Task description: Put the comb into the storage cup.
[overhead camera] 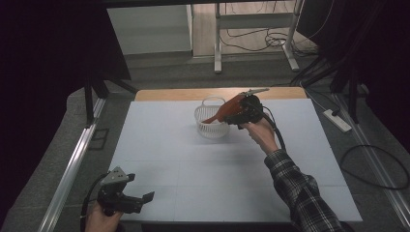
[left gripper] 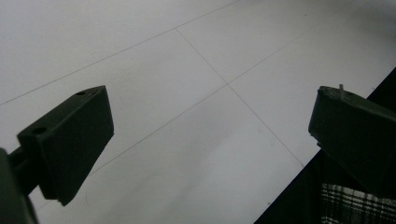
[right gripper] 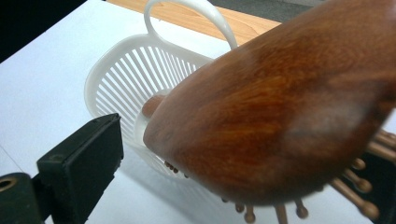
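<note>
A wooden hairbrush [overhead camera: 227, 110] with a reddish-brown paddle back tilts handle-first into a white slatted plastic basket [overhead camera: 205, 126] that stands near the far edge of the table [overhead camera: 159, 159], about midway along it. The broad head stays above and outside the rim on the right, at the right gripper [overhead camera: 244, 115].

The step in hand looks like dropping the brush into the basket. In the right gripper view the brush head [right gripper: 275, 116] lies across the space between the jaws, its wooden bristle pins pointing down; the left jaw stands clear of the wood with a visible gap, so the gripper appears released around the brush rather than clamped on it. The next move likely calls for drawing the right gripper back and up without catching the pins, so the brush can slide the rest of the way in without tipping the light basket.

The left gripper [overhead camera: 126, 199] rests at the near left corner of the table, held in the person's left hand, jaws spread wide over bare white surface with nothing between them.

Several things are hard to make out. The right jaw of the right gripper is mostly hidden behind the brush head and pins, so contact on that side cannot be told. The handle's end blurs inside the basket [right gripper: 116, 79]. The room around the table is very dark.
</note>
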`<state>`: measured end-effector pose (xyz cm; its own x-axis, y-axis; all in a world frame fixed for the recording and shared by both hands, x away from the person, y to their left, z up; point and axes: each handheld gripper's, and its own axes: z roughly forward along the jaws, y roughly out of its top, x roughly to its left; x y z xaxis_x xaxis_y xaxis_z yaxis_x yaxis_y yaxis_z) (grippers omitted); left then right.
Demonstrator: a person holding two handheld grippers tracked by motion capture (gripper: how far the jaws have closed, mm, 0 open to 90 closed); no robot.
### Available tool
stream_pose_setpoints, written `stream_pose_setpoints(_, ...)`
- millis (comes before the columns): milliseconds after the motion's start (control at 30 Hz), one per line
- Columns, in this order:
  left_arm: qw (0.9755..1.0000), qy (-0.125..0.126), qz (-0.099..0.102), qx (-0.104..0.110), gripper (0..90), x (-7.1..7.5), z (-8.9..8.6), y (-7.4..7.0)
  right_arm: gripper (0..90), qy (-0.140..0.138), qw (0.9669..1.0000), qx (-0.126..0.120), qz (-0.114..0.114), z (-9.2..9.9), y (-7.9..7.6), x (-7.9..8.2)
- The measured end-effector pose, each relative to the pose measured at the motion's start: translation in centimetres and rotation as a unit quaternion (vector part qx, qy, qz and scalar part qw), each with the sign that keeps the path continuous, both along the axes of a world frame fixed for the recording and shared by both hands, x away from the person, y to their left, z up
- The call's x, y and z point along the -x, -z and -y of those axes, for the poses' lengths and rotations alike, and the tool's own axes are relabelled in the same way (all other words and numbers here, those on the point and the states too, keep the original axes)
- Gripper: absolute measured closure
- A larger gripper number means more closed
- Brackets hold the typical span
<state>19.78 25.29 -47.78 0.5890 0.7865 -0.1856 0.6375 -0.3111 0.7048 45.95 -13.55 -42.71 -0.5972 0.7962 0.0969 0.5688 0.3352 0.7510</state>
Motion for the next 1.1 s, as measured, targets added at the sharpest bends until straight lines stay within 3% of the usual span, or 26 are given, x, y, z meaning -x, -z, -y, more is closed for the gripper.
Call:
stream_pose_setpoints(133, 1.0000, 0.000, 0.000, 0.000, 0.9, 0.0, 0.0, 0.0, 0.9, -0.003, 0.9998, 0.016, 0.007, 0.2, -0.2, 0.1)
stream_pose_setpoints(600, 1.0000, -0.002, 0.000, 0.008, 1.0, 0.0, -0.2, 0.0, 0.0, -0.017, 0.9989, 0.037, 0.022, 0.9, -0.6, 0.9)
stream_pose_setpoints(1100, 0.9997, -0.012, 0.004, 0.023, 0.3, 0.1, -0.6, -0.1, 0.0, -0.026, 0.9987, 0.033, 0.027, 1.9, -0.4, 2.1)
